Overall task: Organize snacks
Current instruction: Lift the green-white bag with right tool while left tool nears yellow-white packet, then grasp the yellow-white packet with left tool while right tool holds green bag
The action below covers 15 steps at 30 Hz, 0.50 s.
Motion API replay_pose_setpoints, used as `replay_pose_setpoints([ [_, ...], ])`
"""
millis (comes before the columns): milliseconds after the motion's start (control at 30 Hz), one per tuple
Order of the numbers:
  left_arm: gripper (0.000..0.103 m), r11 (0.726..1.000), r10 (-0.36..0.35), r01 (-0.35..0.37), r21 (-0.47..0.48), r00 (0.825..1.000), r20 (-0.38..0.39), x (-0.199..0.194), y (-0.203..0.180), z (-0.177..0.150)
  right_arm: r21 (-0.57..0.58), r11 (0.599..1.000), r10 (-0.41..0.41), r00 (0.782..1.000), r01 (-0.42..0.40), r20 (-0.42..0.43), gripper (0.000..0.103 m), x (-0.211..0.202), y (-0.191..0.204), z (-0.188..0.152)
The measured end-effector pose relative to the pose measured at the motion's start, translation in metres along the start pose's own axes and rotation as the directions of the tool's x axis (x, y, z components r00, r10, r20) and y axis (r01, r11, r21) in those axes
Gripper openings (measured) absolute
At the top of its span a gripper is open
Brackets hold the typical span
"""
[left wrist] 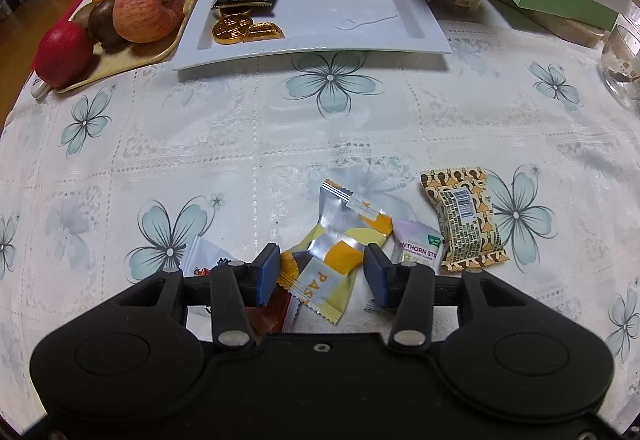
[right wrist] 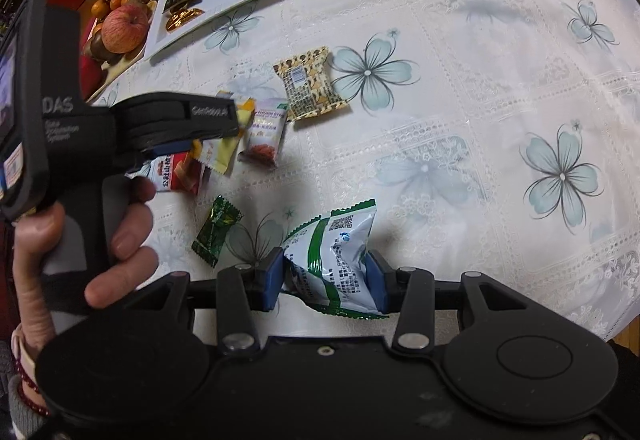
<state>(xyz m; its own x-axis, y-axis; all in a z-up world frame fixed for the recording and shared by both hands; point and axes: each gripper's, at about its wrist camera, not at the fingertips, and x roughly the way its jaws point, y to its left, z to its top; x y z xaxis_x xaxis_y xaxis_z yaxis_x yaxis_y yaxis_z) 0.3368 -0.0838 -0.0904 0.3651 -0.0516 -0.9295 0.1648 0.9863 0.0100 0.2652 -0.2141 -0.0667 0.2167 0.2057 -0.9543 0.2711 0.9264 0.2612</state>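
Note:
My left gripper [left wrist: 322,274] is open, its blue pads either side of a yellow and silver snack packet [left wrist: 338,252] lying on the tablecloth, not squeezing it. A hawthorn strip packet [left wrist: 418,246] and a brown patterned packet [left wrist: 464,220] lie to its right, a red packet [left wrist: 276,314] under the left finger. My right gripper [right wrist: 326,278] is shut on a green and white snack bag [right wrist: 336,252]. In the right wrist view the left gripper [right wrist: 176,120] hovers over the snack pile, and a small green candy [right wrist: 216,230] lies near the bag.
A white rectangular plate [left wrist: 360,36] at the back holds a black bar, gold coins and tangerines. A fruit tray [left wrist: 140,58] with an apple stands at back left. Jars and boxes line the back; a glass bowl [left wrist: 620,60] is at right.

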Motion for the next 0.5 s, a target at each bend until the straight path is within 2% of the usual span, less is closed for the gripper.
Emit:
replay_pose_setpoints([
  [233, 0.056, 1.000, 0.008, -0.008, 0.020, 1.000, 0.004, 0.0059, -0.0057, 0.0011, -0.005, 1.000, 0.013, 1.000, -0.013, 0.003, 0.045, -0.0032, 0.0015, -0.0019],
  [333, 0.047, 1.000, -0.001, 0.001, 0.015, 1.000, -0.004, 0.0087, -0.0060, 0.0017, 0.000, 1.000, 0.006, 1.000, -0.006, 0.001, 0.045, -0.0025, 0.0002, -0.0015],
  [433, 0.043, 1.000, -0.024, 0.024, -0.013, 1.000, -0.006, 0.0082, -0.0026, 0.0030, 0.012, 1.000, 0.007, 1.000, -0.007, -0.001, 0.045, -0.0028, -0.0025, -0.0014],
  [467, 0.037, 0.999, -0.037, 0.037, -0.027, 0.999, -0.007, 0.0072, -0.0006, 0.0037, 0.015, 1.000, 0.008, 1.000, -0.008, 0.001, 0.045, -0.0034, -0.0033, -0.0010],
  [500, 0.016, 0.998, -0.054, 0.053, -0.042, 0.998, -0.014, 0.0065, 0.0018, 0.0047, 0.018, 1.000, 0.008, 1.000, -0.008, 0.004, 0.045, -0.0041, -0.0039, -0.0006],
])
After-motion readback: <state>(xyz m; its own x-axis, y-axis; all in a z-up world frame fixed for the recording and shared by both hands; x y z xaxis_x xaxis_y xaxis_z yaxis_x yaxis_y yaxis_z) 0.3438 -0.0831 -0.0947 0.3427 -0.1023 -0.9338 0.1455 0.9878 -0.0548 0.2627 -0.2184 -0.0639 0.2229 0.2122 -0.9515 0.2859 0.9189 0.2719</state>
